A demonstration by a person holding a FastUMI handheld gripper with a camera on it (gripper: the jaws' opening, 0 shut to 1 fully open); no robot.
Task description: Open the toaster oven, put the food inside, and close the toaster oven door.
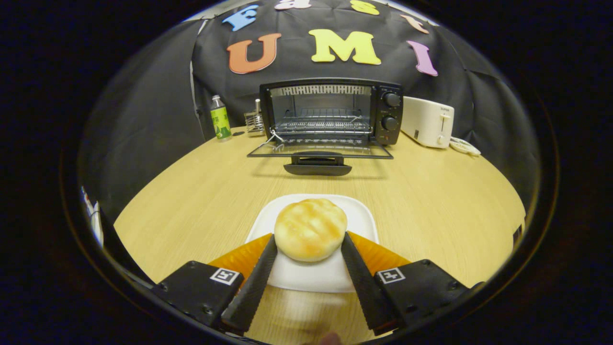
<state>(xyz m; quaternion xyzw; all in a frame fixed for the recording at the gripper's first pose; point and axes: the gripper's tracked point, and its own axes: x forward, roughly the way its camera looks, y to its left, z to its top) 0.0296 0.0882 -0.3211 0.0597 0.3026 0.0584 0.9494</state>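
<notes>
Wooden table (431, 201): hand-held gripper (309, 239) clamps round bun (310, 229); toaster oven (330, 112) door faces it, open.

No legible text on anything.

Bottle (220, 118) label and oven knob markings illegible.

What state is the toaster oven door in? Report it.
Open. The toaster oven door lies folded down flat toward the table, its handle nearest the gripper, and the wire rack inside shows.
</notes>
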